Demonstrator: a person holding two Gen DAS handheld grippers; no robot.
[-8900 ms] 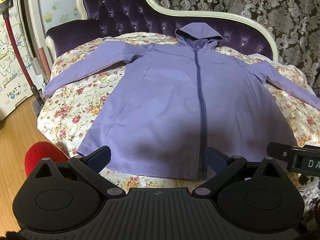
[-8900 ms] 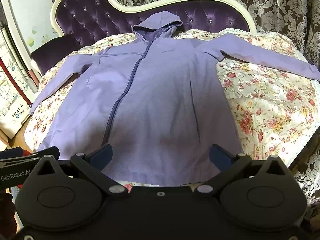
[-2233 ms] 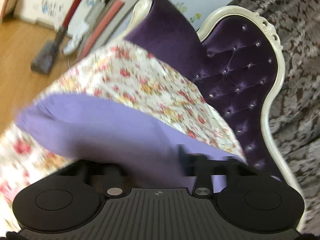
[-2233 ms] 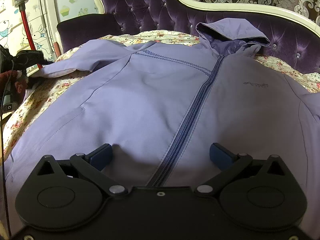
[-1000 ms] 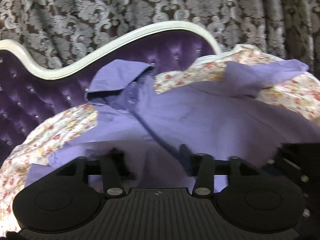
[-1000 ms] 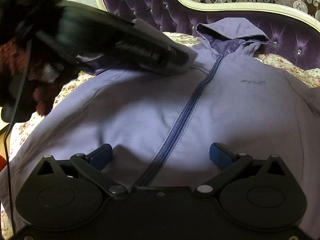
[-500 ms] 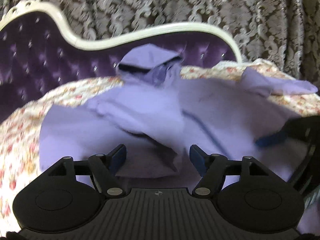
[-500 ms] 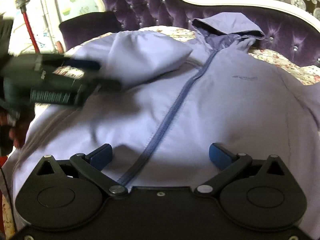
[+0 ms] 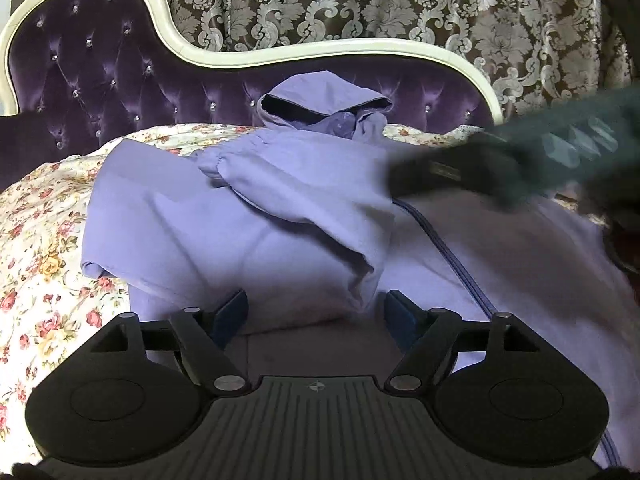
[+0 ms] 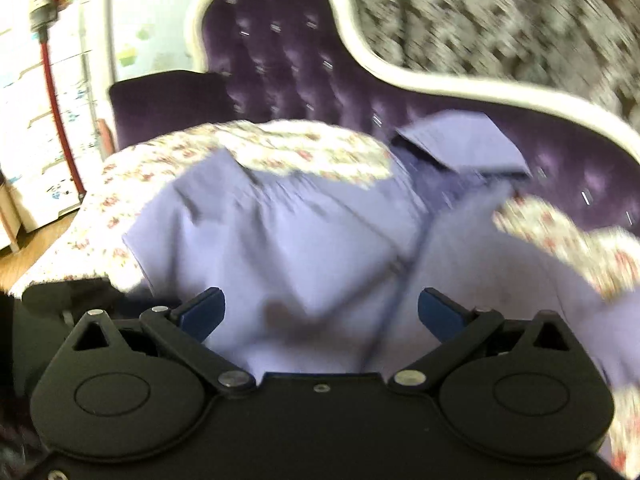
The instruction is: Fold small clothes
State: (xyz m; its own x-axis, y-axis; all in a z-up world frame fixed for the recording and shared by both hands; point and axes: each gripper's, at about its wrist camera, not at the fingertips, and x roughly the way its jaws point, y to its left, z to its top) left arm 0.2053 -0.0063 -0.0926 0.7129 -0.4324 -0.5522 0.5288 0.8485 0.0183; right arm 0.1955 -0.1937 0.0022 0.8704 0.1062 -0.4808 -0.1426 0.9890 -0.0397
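A small lavender hooded jacket (image 9: pixel 256 240) lies front up on a floral bedspread (image 9: pixel 40 248), its hood (image 9: pixel 320 96) toward the headboard. Its left sleeve (image 9: pixel 296 200) is folded across the chest, and the zipper (image 9: pixel 452 264) runs down the middle. My left gripper (image 9: pixel 316 312) is open and empty just above the jacket's lower front. The right gripper passes blurred across the left wrist view (image 9: pixel 500 168). In its own blurred view the right gripper (image 10: pixel 320 308) is open and empty over the jacket (image 10: pixel 280 248).
A purple tufted headboard (image 9: pixel 100 80) with a cream frame stands behind the bed, with patterned curtains (image 9: pixel 400 0) beyond. White cabinets and a red pole (image 10: pixel 52 92) stand at the left of the bed, over a wooden floor.
My left gripper let go of the sleeve, which now lies folded across the chest, and drew back toward the hem. The right gripper lifted off the jacket and is moving fast, to the right.
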